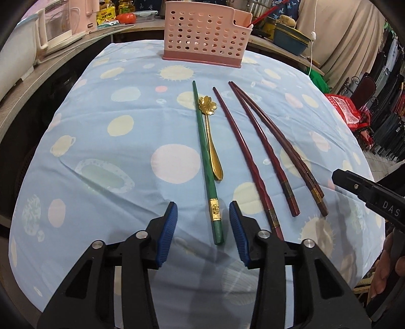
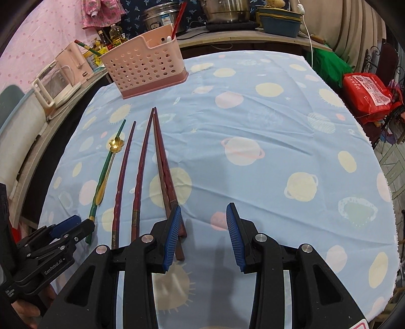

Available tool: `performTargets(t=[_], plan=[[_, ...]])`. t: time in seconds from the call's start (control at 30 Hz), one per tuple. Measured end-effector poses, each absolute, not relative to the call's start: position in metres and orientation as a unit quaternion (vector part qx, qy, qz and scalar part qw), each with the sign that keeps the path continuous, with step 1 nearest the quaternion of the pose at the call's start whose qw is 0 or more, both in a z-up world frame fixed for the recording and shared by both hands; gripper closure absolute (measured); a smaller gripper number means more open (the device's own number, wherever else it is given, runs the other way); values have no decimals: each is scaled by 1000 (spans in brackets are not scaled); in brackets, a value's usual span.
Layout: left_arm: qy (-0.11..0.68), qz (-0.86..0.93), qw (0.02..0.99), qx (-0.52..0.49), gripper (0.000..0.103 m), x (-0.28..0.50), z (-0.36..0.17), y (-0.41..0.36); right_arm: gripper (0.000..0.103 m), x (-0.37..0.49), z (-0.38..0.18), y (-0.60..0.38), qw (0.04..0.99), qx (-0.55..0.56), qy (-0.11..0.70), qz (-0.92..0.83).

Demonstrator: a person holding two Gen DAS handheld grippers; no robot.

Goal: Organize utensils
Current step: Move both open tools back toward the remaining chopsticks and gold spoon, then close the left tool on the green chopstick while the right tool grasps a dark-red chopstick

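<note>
Left tongs [image 1: 203,220] half-open astride green chopstick [image 1: 202,151]; right tongs [image 2: 203,227] half-open, empty; pink caddy [image 1: 202,38] holds red utensil [image 1: 268,14].

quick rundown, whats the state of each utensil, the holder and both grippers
left gripper: open, straddling the green chopstick's end
right gripper: open, empty
green chopstick with gold band: flat on cloth
gold flower-head spoon: flat, against the green chopstick
four dark red chopsticks: flat on cloth
pink perforated plastic holder: upright, holding a red utensil
</note>
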State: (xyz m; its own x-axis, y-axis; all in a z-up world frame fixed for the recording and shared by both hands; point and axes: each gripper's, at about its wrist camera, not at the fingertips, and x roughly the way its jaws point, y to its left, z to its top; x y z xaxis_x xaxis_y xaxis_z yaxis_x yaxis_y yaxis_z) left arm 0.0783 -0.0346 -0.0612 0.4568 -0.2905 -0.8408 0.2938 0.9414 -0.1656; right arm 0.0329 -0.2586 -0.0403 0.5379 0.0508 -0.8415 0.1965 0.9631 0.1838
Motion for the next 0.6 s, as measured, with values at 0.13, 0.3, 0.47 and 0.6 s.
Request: performTargets(t=[0.13, 0.3, 0.47, 0.6], plan=[[489, -171, 855, 10, 73, 78, -62, -37, 66, 34, -42, -254, 866, 128, 481, -36], [489, -172, 855, 12, 85, 78, -63, -37, 66, 36, -47, -250, 864, 127, 485, -30], [493, -170, 853, 5, 96, 80, -64, -33, 72, 39, -50, -248, 863, 125, 488, -25], [494, -169, 853, 5, 96, 81, -64, -33, 78, 43, -52, -246, 862, 122, 492, -22]])
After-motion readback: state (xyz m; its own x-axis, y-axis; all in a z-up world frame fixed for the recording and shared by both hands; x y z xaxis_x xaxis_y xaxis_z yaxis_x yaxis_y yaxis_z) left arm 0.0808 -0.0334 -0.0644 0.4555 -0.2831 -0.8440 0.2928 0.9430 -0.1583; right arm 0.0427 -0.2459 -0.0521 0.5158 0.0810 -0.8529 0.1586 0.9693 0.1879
